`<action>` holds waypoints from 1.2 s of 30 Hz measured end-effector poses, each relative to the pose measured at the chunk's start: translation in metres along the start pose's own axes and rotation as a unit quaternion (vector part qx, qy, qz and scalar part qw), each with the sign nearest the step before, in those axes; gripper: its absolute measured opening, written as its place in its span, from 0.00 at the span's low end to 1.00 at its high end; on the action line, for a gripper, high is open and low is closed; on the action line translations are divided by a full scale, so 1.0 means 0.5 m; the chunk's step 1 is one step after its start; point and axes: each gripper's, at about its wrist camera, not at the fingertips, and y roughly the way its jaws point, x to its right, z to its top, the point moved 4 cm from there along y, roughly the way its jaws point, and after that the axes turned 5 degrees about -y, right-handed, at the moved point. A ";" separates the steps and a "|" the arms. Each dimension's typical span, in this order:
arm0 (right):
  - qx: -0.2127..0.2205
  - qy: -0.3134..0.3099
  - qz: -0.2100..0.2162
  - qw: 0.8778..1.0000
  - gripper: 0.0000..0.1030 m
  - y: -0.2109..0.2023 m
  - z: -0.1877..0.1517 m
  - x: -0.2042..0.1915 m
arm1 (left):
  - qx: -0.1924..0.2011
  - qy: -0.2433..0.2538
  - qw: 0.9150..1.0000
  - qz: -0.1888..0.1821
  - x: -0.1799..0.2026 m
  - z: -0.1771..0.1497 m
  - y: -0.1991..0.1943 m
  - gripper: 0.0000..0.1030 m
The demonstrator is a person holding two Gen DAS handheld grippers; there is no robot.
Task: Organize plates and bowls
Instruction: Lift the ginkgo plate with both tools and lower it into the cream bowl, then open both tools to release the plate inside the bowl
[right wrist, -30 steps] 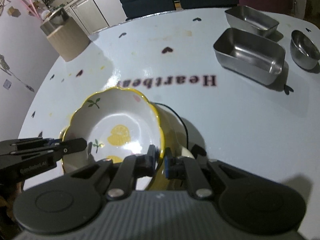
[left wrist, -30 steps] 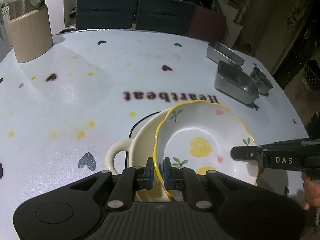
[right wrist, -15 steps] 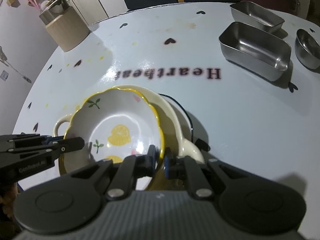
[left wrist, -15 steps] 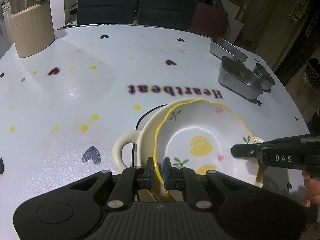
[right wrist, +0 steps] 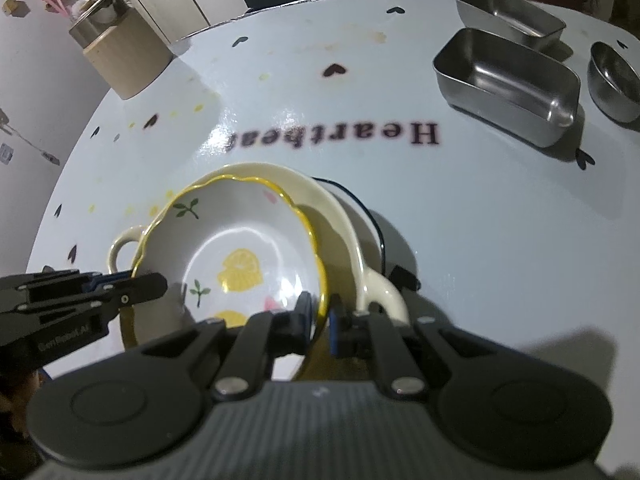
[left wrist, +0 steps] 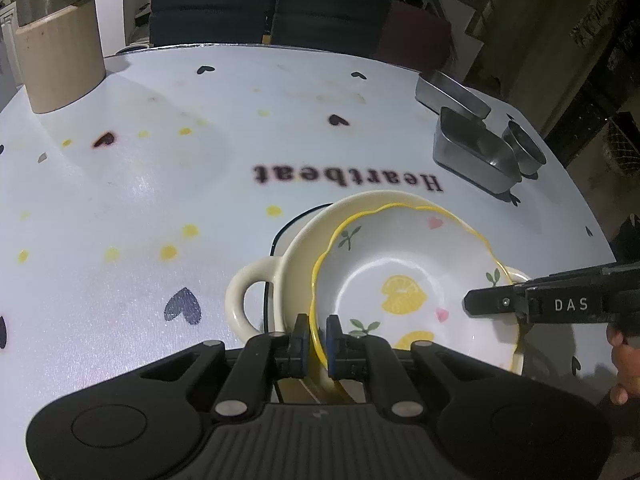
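Note:
A white lemon-print bowl (left wrist: 404, 276) with a wavy yellow rim sits inside a cream two-handled dish (left wrist: 296, 248) on the white table (left wrist: 160, 184). My left gripper (left wrist: 314, 338) is shut on the bowl's near rim. My right gripper (right wrist: 320, 314) is shut on the opposite rim of the same bowl (right wrist: 240, 256). The cream dish (right wrist: 344, 224) rests on a dark-rimmed plate (right wrist: 376, 220) that is mostly hidden under it. Each gripper shows in the other's view, the right one (left wrist: 472, 304) and the left one (right wrist: 160, 282).
Two steel rectangular trays (right wrist: 508, 80) (right wrist: 512, 16) and a small steel bowl (right wrist: 614, 80) stand at the right back. A beige canister with a steel lid (left wrist: 56, 40) stands at the far left. Dark chairs (left wrist: 272, 12) line the far edge.
The lemon bowl has gone down into the cream dish, with both grippers still shut on its rim. More of the dish's left handle shows.

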 end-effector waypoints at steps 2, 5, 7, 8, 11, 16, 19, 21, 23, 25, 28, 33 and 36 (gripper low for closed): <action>-0.003 0.003 0.004 1.000 0.14 0.000 0.001 0.001 | -0.002 0.001 1.000 -0.001 0.000 -0.001 -0.001 0.08; -0.008 0.011 0.009 1.000 0.14 -0.001 0.001 0.006 | -0.002 0.004 1.000 -0.003 -0.001 0.000 -0.003 0.08; -0.011 0.019 0.015 1.000 0.14 -0.001 0.001 0.011 | -0.002 0.001 1.000 -0.006 -0.003 0.001 -0.005 0.08; -0.012 0.020 0.017 1.000 0.14 0.000 0.001 0.011 | -0.002 0.000 1.000 -0.007 -0.004 0.001 -0.006 0.08; -0.014 0.016 0.017 1.000 0.14 -0.003 0.000 0.013 | -0.003 -0.002 1.000 -0.010 -0.005 0.002 -0.008 0.08; -0.006 -0.007 0.007 1.000 0.10 -0.018 -0.001 0.006 | -0.004 -0.002 1.000 -0.012 -0.006 0.002 -0.010 0.08; 0.005 -0.023 -0.004 1.000 0.10 -0.022 -0.006 -0.002 | -0.002 -0.002 1.000 -0.011 -0.006 0.002 -0.012 0.08; 0.009 -0.036 -0.007 0.999 0.10 -0.021 -0.008 -0.005 | -0.002 -0.003 1.000 -0.012 -0.007 0.003 -0.013 0.08; 0.009 -0.032 -0.004 0.999 0.09 -0.019 -0.009 -0.002 | -0.002 -0.003 1.000 -0.011 -0.005 0.002 -0.014 0.08; 0.008 -0.032 -0.004 0.999 0.09 -0.018 -0.010 0.000 | -0.002 0.000 1.000 -0.009 -0.003 0.001 -0.014 0.09; 0.010 -0.037 -0.007 0.999 0.09 -0.020 -0.011 0.000 | -0.003 0.002 1.000 -0.007 -0.001 0.000 -0.016 0.09; 0.007 -0.039 -0.002 0.999 0.10 -0.020 -0.011 0.000 | -0.006 -0.002 1.000 -0.008 -0.004 -0.003 -0.021 0.09; 0.007 -0.044 -0.001 0.999 0.11 -0.025 -0.012 -0.002 | -0.003 0.002 1.000 -0.003 -0.002 -0.003 -0.025 0.09</action>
